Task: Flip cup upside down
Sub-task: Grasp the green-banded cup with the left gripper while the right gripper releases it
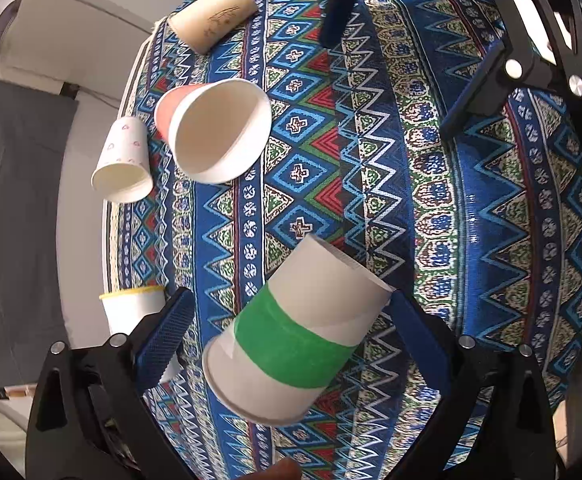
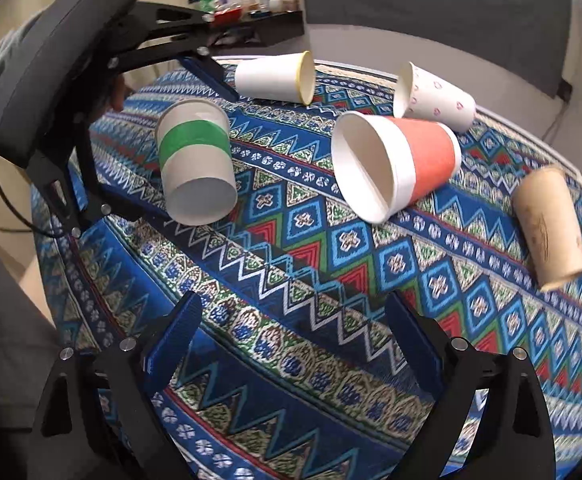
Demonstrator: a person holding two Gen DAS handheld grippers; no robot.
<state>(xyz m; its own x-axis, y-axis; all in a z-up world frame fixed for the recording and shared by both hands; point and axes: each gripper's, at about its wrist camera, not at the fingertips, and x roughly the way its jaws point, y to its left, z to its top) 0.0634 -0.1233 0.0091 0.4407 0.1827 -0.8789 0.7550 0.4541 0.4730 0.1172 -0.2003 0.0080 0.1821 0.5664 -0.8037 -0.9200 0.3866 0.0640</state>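
1. Left gripper: jaws spread wide, one on each side of the green cup. Its right pad sits at the cup wall; whether it touches cannot be told. The left pad stands clear.
2. Green cup: lying tilted on the tabletop, mouth pointing away from the left camera, base towards it.
3. Right gripper: jaws wide apart, holding nothing, above the patterned cloth.
4. Other cups, all on their sides: red cup, yellow-rimmed cup, dotted cup, tan cup.
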